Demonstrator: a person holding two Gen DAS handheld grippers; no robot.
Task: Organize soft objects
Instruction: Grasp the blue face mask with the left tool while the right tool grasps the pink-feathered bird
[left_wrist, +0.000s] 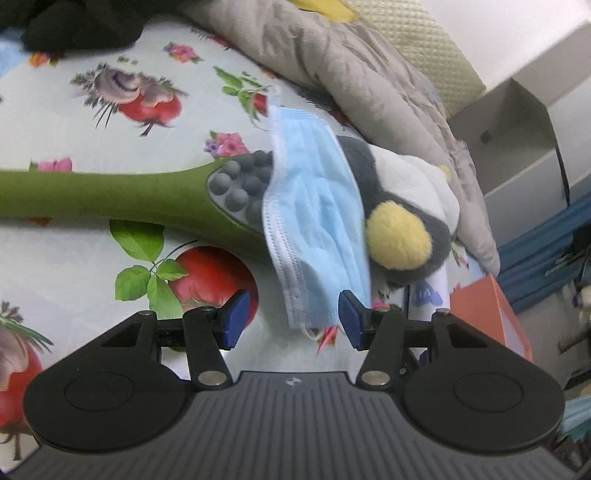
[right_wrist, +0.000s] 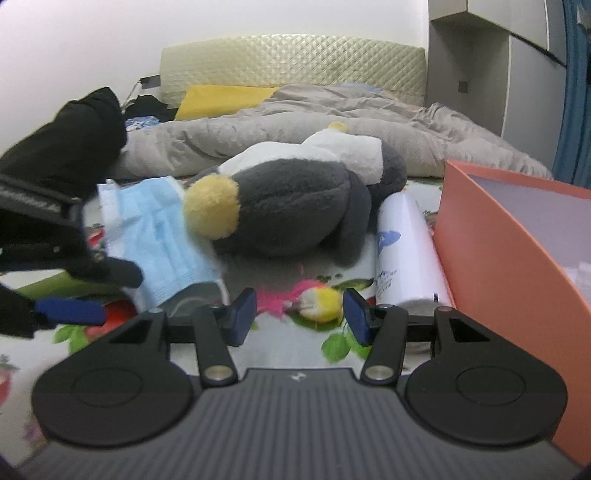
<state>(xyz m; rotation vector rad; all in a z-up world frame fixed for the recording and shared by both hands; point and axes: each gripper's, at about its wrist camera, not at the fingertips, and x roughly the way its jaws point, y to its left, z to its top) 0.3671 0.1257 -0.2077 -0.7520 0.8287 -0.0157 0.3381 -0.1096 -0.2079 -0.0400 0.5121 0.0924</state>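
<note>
A light blue face mask (left_wrist: 314, 221) (right_wrist: 162, 236) lies draped over the head of a green massager (left_wrist: 110, 195) and against a grey and white plush penguin (left_wrist: 402, 206) (right_wrist: 295, 206) with a yellow foot. All rest on the flowered bedsheet (left_wrist: 74, 258). My left gripper (left_wrist: 293, 317) is open, and the mask's lower end lies between its blue pads, close to the right one, unpressed. It also shows at the left of the right wrist view, left gripper (right_wrist: 110, 293) beside the mask. My right gripper (right_wrist: 300, 317) is open over bare sheet in front of the penguin.
An open orange box (right_wrist: 517, 258) (left_wrist: 487, 310) stands at the right, with a white bottle (right_wrist: 402, 251) lying against it. A rumpled grey quilt (right_wrist: 295, 122) (left_wrist: 351, 66) lies behind the penguin. A yellow pillow (right_wrist: 221, 98) and black clothing (left_wrist: 81, 22) lie farther back.
</note>
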